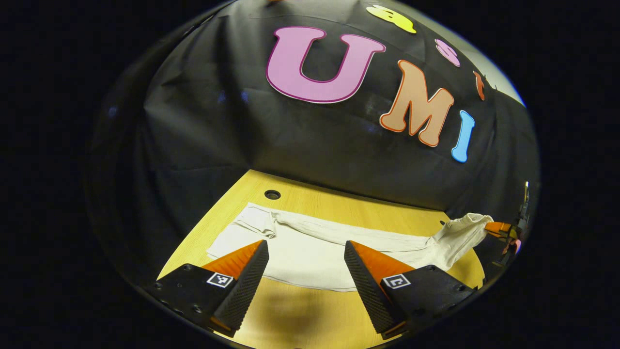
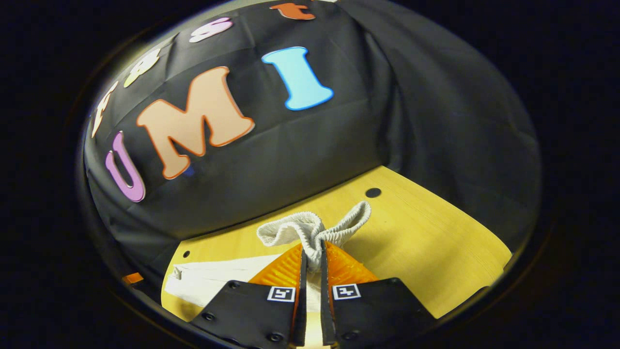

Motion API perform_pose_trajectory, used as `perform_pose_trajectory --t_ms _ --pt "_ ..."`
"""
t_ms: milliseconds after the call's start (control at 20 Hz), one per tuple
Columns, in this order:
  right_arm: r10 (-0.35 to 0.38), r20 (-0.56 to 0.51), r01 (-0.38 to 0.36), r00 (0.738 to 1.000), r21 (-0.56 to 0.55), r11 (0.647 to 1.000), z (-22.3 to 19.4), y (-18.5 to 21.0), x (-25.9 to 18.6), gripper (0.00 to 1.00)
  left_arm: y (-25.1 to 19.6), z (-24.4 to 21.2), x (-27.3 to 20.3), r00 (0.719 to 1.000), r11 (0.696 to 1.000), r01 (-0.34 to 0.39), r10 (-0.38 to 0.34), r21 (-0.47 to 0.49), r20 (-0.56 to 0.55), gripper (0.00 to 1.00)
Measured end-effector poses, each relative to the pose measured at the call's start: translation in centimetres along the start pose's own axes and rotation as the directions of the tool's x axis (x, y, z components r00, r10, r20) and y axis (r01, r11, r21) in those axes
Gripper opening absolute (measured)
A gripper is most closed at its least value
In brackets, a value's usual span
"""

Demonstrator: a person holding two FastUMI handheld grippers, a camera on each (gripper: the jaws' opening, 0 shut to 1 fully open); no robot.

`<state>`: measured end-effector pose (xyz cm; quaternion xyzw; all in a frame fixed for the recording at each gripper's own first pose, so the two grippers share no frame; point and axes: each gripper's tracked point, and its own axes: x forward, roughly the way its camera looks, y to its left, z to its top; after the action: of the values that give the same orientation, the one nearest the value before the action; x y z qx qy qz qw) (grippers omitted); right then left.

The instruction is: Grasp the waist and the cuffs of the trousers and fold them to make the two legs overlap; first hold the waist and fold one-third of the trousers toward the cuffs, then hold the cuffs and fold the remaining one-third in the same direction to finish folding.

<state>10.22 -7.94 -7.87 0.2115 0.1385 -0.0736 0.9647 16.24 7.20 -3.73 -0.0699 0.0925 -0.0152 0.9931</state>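
Cream trousers (image 1: 310, 247) lie stretched across the yellow wooden table (image 1: 310, 310), cuffs at the left, waist at the right. My left gripper (image 1: 305, 264) is open and hovers just over the near edge of the legs, with nothing between its fingers. At the far right the waist end (image 1: 465, 230) is lifted off the table by the other gripper (image 1: 499, 228). In the right gripper view my right gripper (image 2: 313, 257) is shut on the ribbed elastic waistband (image 2: 315, 228), which bunches up above the fingers. The legs (image 2: 213, 281) trail away to the left.
The black cloth wall closes the table's far side in both views. A round hole (image 1: 272, 194) sits in the tabletop behind the cuffs, and another hole (image 2: 373, 192) lies beyond the waistband. Bare wood spreads to the right of the waistband (image 2: 436, 242).
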Motion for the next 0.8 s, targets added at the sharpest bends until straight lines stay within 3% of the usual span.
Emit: perform_pose_trajectory --t_ms 300,650,800 --pt "0.110 0.005 -0.109 0.994 -0.079 0.991 -2.6 13.0 -0.1 0.14 1.6 -0.2 -0.2 1.000 1.000 0.017 -0.017 -0.011 -0.015 0.96" --pt "0.241 -0.108 -0.254 0.964 -0.129 0.958 -10.8 26.0 2.6 0.14 2.9 -1.0 0.4 0.998 0.999 -0.032 0.032 -0.008 -0.062 0.95" --pt "0.265 -0.172 -0.296 0.949 -0.185 0.937 -14.0 29.2 4.1 0.14 3.0 -0.9 0.1 0.995 0.998 -0.061 0.061 -0.005 -0.080 0.96"
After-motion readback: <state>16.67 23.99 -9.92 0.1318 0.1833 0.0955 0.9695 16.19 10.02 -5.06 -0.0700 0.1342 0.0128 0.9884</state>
